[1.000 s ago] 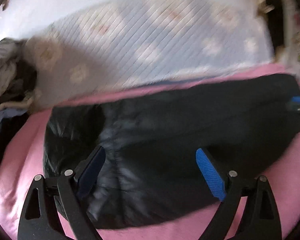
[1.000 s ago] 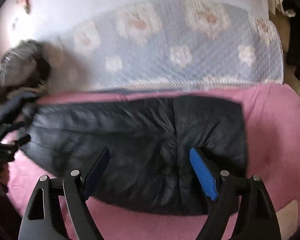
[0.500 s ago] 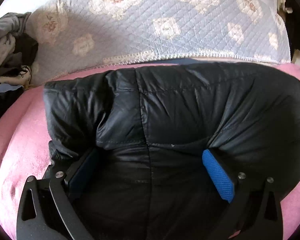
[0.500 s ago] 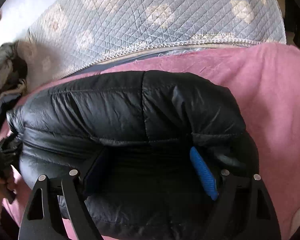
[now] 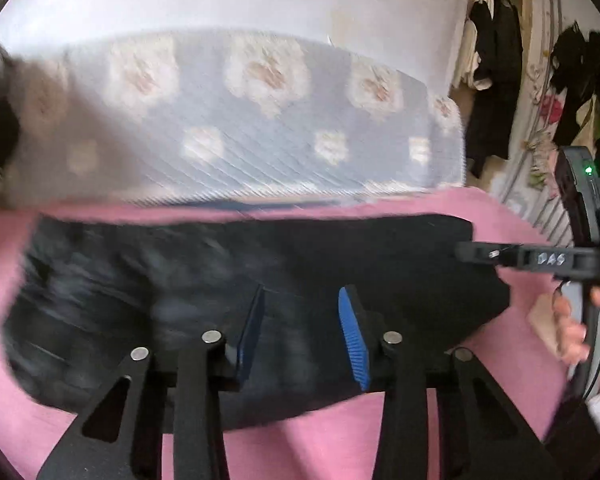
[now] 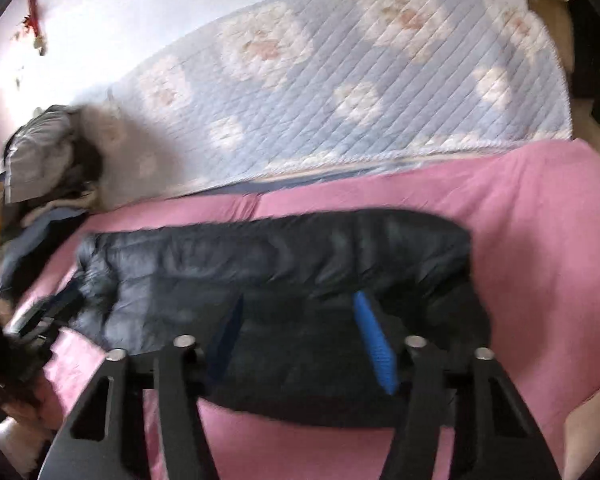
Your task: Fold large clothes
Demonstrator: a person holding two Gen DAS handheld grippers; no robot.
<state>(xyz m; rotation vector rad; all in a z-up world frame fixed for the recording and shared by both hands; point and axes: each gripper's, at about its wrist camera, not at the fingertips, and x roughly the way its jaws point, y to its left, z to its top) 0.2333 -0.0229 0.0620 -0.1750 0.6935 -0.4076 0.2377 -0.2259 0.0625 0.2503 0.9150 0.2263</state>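
A black puffer jacket (image 5: 228, 280) lies folded into a long flat band across the pink bed cover (image 5: 332, 440). It also shows in the right wrist view (image 6: 284, 264). My left gripper (image 5: 302, 334) hangs over its near middle, jaws partly open, holding nothing. My right gripper (image 6: 300, 340) hangs over the jacket's right part, jaws open and empty. The right gripper also shows at the right edge of the left wrist view (image 5: 540, 258), held by a hand. The left wrist view is blurred.
A quilted blue floral pad (image 6: 360, 80) lies behind the jacket against a white wall. A pile of grey and dark clothes (image 6: 40, 168) sits at the far left. Clothes hang on a rack (image 5: 496, 80) to the right. The pink cover (image 6: 540, 220) extends to the right.
Both grippers have pulled back and up from the jacket, which now lies flatter and farther away. The left jaws have narrowed; the right ones look slightly narrower.
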